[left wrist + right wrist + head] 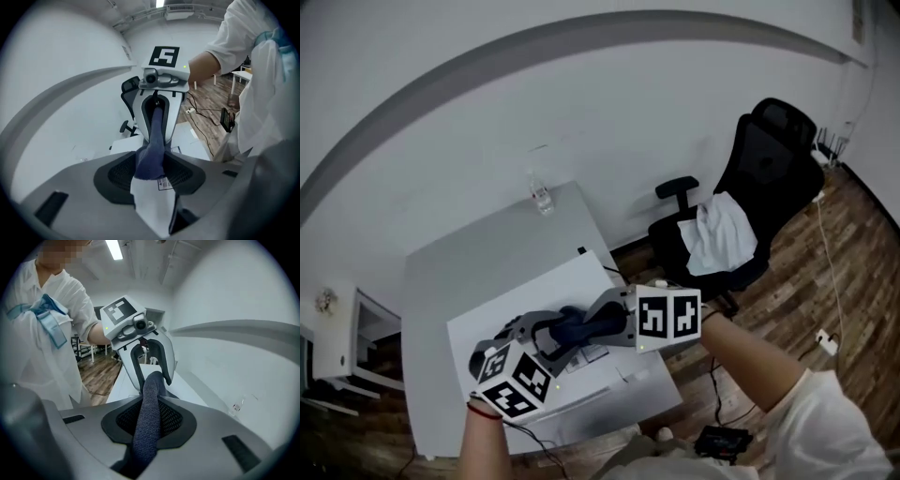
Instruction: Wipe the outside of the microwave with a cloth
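A dark blue cloth (pixel 579 327) is stretched between my two grippers above the white microwave (pixel 614 394). In the head view my left gripper (pixel 546 331) reaches up from the lower left, and my right gripper (pixel 589 326) comes in from the right. In the right gripper view my right gripper (pixel 149 420) is shut on the cloth (pixel 146 432), which runs on into the left gripper (pixel 150 367). In the left gripper view my left gripper (pixel 151 161) stands open; the cloth's end (pixel 151 151) lies between its jaws, over the microwave's top (pixel 152 208).
The microwave stands on a grey table (pixel 487 262) against the wall, with a clear glass (pixel 541 195) at its far edge. A black office chair (pixel 755 178) draped with white fabric stands on the wooden floor to the right. A white appliance (pixel 342 342) sits at the left.
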Tool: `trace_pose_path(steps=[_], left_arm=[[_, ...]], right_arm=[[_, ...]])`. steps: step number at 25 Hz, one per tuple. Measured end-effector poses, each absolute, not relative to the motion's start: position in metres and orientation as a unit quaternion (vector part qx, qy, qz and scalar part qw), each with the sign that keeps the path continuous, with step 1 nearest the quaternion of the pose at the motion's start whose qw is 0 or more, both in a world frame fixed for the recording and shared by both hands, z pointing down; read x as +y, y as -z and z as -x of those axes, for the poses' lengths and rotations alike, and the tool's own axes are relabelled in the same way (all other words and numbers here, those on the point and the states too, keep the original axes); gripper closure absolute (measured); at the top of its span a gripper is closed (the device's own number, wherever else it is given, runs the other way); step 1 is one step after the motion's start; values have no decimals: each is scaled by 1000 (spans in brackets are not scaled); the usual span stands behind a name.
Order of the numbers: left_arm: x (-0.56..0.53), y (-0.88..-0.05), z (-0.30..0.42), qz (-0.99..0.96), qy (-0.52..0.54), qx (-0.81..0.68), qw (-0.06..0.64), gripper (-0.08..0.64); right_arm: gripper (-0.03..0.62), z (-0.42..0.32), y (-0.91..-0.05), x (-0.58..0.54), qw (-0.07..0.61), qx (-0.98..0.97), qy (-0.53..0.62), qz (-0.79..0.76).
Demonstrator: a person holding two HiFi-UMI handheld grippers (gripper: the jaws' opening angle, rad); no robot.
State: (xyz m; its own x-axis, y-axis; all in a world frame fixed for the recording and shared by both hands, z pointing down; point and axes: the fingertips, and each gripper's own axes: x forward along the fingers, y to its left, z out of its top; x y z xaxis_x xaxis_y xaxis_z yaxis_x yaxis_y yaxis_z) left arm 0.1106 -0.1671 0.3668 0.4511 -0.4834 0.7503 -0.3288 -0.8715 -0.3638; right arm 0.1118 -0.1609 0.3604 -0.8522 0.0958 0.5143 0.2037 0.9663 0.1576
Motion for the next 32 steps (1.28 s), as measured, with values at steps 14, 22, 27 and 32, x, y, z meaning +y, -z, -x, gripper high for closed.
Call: trace_pose_path(steps=[14,22,27,32], left_arm=[[-175,-425,-97,821,534,196,38,480],[-175,-428,-96,816,532,224,-25,479],[-183,-417,-102,804,532,257,-70,484],[-226,-388,-143,787,549,280,-31,488]], right_arm=[[373,-139,-397,-188,349,-926,97,102],[463,-154,-407,-193,379,-900,142,163],[514,-161,-408,-201,354,-895,172,209],[514,-190,-416,-254,296,-918,174,197]])
